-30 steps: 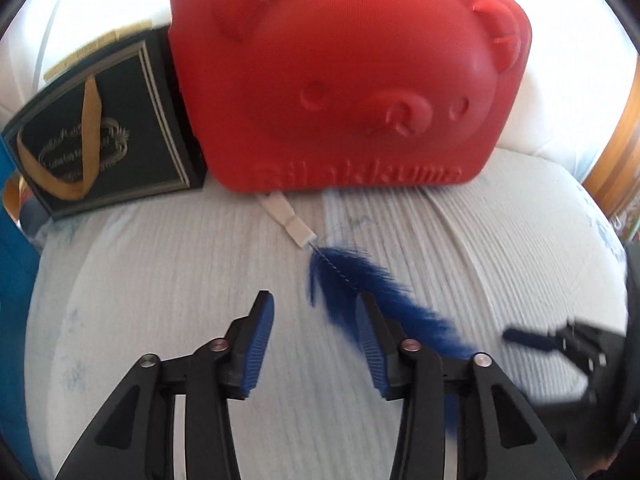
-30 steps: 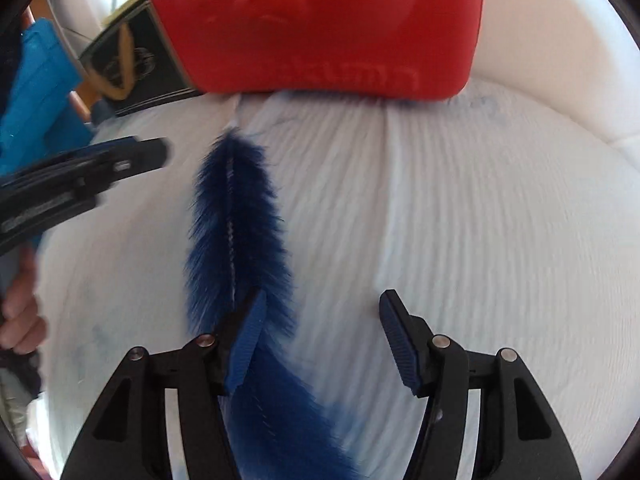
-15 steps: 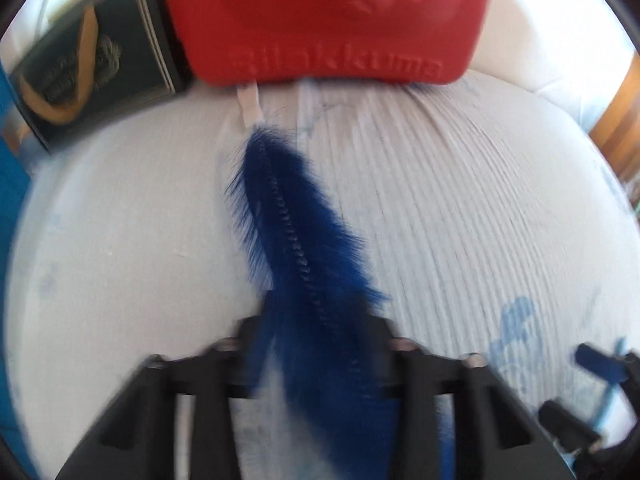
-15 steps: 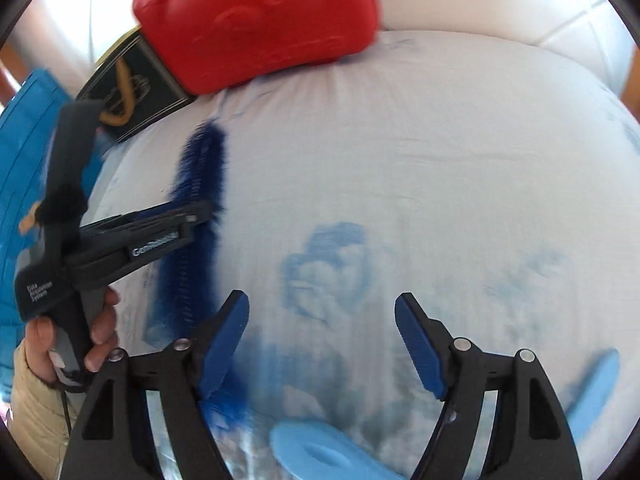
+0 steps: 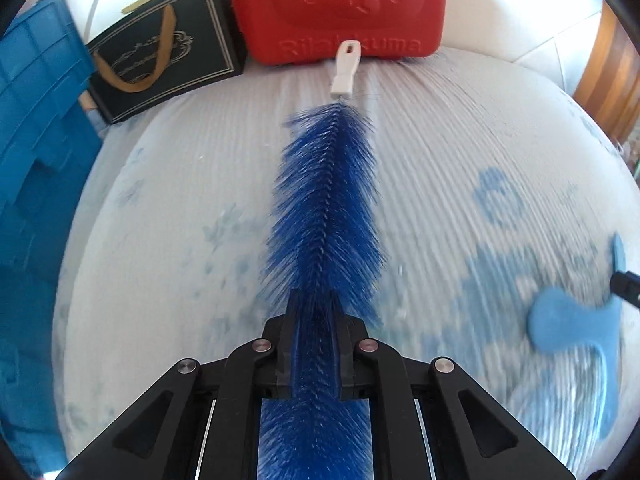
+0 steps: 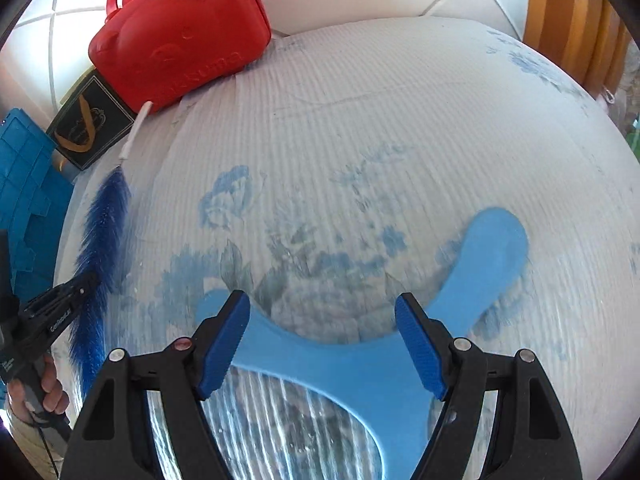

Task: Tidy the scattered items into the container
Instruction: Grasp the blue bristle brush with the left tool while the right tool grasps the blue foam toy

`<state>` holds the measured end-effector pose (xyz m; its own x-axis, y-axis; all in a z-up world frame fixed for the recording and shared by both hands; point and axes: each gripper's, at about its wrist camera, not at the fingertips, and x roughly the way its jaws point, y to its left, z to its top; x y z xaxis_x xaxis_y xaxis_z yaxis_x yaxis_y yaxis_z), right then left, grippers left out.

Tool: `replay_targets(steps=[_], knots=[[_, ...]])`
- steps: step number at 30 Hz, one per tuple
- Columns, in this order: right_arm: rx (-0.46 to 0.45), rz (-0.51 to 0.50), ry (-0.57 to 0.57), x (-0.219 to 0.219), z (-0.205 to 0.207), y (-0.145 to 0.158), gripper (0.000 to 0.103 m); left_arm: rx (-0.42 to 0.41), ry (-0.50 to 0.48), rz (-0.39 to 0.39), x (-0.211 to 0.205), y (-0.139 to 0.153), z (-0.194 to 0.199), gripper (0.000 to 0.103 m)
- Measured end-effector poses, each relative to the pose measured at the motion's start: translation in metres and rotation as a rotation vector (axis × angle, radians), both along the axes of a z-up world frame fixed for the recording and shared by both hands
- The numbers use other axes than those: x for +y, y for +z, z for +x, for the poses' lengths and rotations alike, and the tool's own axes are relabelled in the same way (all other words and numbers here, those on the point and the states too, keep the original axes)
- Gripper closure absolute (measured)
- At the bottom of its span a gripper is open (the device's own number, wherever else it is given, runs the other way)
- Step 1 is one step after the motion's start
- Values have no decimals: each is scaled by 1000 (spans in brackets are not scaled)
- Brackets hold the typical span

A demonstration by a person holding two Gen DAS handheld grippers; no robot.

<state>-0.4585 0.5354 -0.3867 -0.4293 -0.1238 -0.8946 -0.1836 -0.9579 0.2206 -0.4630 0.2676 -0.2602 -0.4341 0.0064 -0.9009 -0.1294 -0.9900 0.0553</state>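
The left gripper (image 5: pixel 314 312) is clamped on the brush (image 5: pixel 326 208), its jaws pressed into the blue bristles from both sides. The brush is seen running straight forward from the jaws along the cloth (image 5: pixel 460 128). Its white handle (image 5: pixel 347 68) lies at the far end, with the tip just at, perhaps touching, the base of the red case (image 5: pixel 340 4). From the right wrist view, the same brush (image 6: pixel 102 240) is seen at the left edge, held by the left gripper (image 6: pixel 86 280), with the person's hand (image 6: pixel 48 388) wrapped around the grip below.

The right gripper (image 6: pixel 324 344) is spread wide and holds nothing. Its blue pads (image 6: pixel 224 344) are placed on either side of the stem of a light blue, Y-shaped plastic piece (image 6: pixel 352 364), which lies flat on the floral cloth. One rounded arm of the piece extends up and to the right; the other passes behind the left pad. Whether the pads touch it cannot be told. The piece (image 5: pixel 572 332) is also seen, blurred, at the right edge of the left wrist view.

A black bag (image 5: pixel 160 60) with a gold ribbon handle stands just left of the red case. A blue crate (image 5: pixel 40 140) stands at the left edge of the cloth, beside the bag.
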Motion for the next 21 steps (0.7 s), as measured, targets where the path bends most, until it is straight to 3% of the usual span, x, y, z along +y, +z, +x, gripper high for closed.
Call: replay_targets(steps=[5,9,12,19,21], knots=[[-35,34,-25,-1,36,20,28,-4,-11,-17,-5,4,36,91],[-66,74,-11,2,83,39,28,-1,-2,-1,-9,4,48,67],[-87,106,7,6,97,37,28,13,3,-13,-9,2,51,48],[-61,158,69,-1,91,25,26,4,3,-56,-2,-18,40,42],[-33,161,100,-8,85,21,18,3,6,-52,-1,-24,36,41]])
